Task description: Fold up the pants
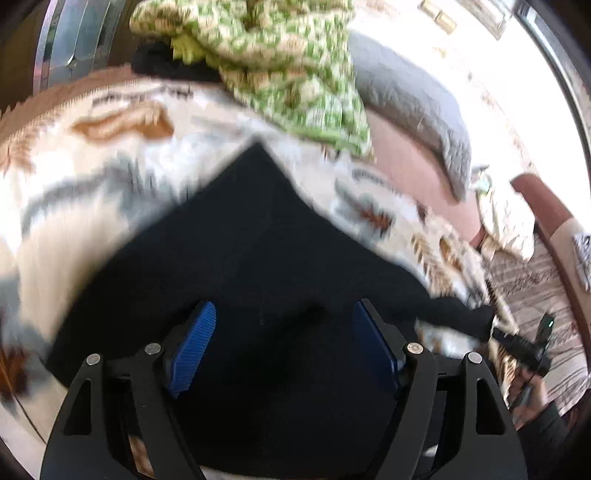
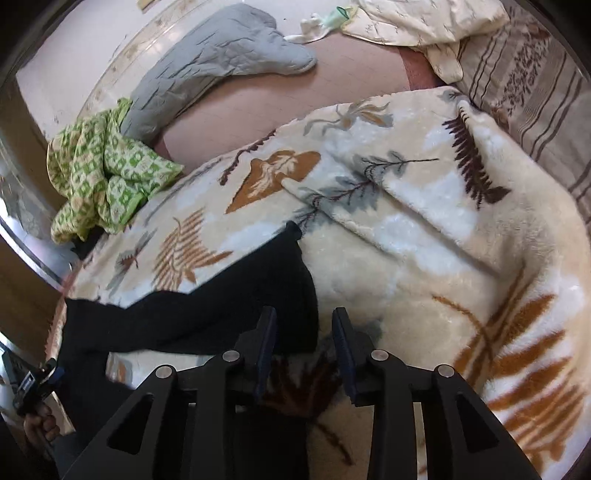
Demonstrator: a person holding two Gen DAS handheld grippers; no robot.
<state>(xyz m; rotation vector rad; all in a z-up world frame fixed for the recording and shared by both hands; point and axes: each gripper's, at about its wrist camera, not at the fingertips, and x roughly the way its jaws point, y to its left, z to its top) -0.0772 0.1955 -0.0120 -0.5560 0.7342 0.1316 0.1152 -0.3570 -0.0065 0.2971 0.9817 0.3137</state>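
lying flat: black pants on the leaf blanket, both grippers spread and empty

lying across the near part of the leaf-print blanket [image 2: 424, 258] are the black pants [image 1: 236, 258], spread mostly flat, w/ one corner pointing toward the far side of the bed. left wrist view is motion-blurred, so fabric detail can't be read.

left gripper [image 1: 284, 354] hangs over the pants w/ its blue pads [image 1: 194, 347] set wide apart; nothing between them, only dark cloth below. whether the pads touch the cloth can't be told. right gripper [image 2: 303, 354] sits at the pants' right edge, fingers parted by a narrower gap, nothing pinched; the left finger is over black fabric, the right one over bare blanket.

around: green-and-cream checked cloth [image 2: 103, 173] bunched at the blanket's far left edge, close to the pants' far corner in the left wrist view but not clearly touching. grey quilted pad [image 2: 221, 62] lies beyond it on the pink sheet [image 2: 295, 107], well apart from the pants. cream floral cover [image 2: 424, 22] crumpled at the far right corner of the bed, striped bedding [image 2: 535, 81] beside it. a raised fold of the blanket runs just right of the pants. no clutter on the pants themselves.

in the right wrist view the person's hand [image 2: 38, 424] holding the other gripper shows at the lower left edge.
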